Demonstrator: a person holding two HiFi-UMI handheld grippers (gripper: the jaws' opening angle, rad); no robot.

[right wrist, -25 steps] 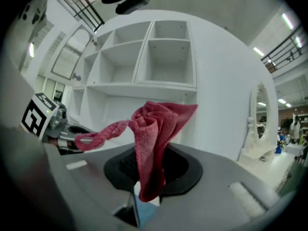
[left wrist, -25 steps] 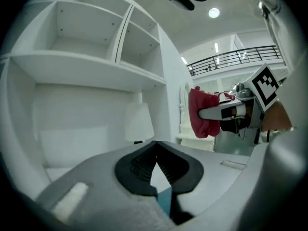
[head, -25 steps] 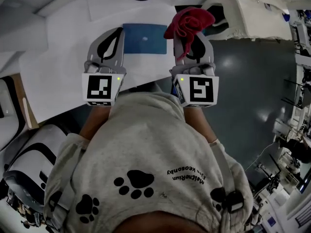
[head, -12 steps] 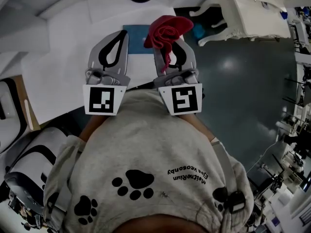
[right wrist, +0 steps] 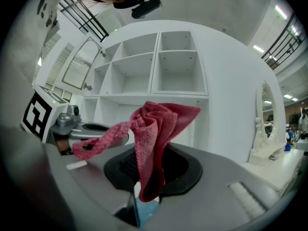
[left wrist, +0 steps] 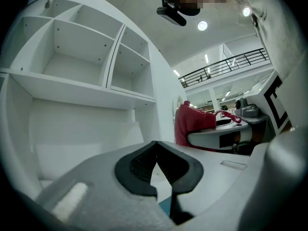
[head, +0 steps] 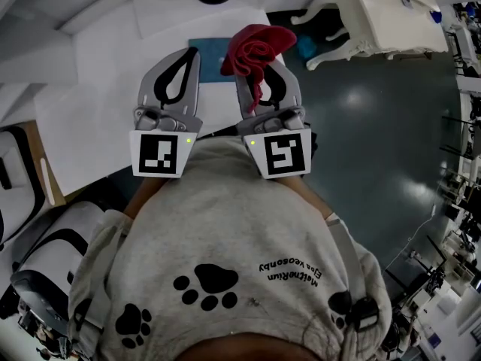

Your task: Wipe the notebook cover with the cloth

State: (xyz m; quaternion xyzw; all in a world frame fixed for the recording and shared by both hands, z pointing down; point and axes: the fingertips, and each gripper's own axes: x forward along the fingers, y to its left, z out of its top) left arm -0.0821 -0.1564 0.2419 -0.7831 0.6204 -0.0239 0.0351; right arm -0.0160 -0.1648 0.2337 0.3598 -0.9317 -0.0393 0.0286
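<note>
Over the notebook [head: 211, 50], the right gripper [head: 258, 75] pinched the cloth [head: 256, 45] clear of the cover, the left gripper [head: 188, 56] closed empty beside it; wiping seemingly not begun.

Grey sweatshirt [head: 225, 224] w/ black paw prints [head: 207, 286]; left gripper [head: 192, 53], right gripper [right wrist: 150, 147] grey, black-lined jaws, 2 b/w marker cubes [head: 163, 154].

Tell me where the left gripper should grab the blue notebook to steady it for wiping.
Probably take the notebook by its left edge, coming in low from the left. It lies flat on the white table, so only an edge offers grip, and the cloth hangs over its right side. The left gripper, shut now, must open first.
</note>
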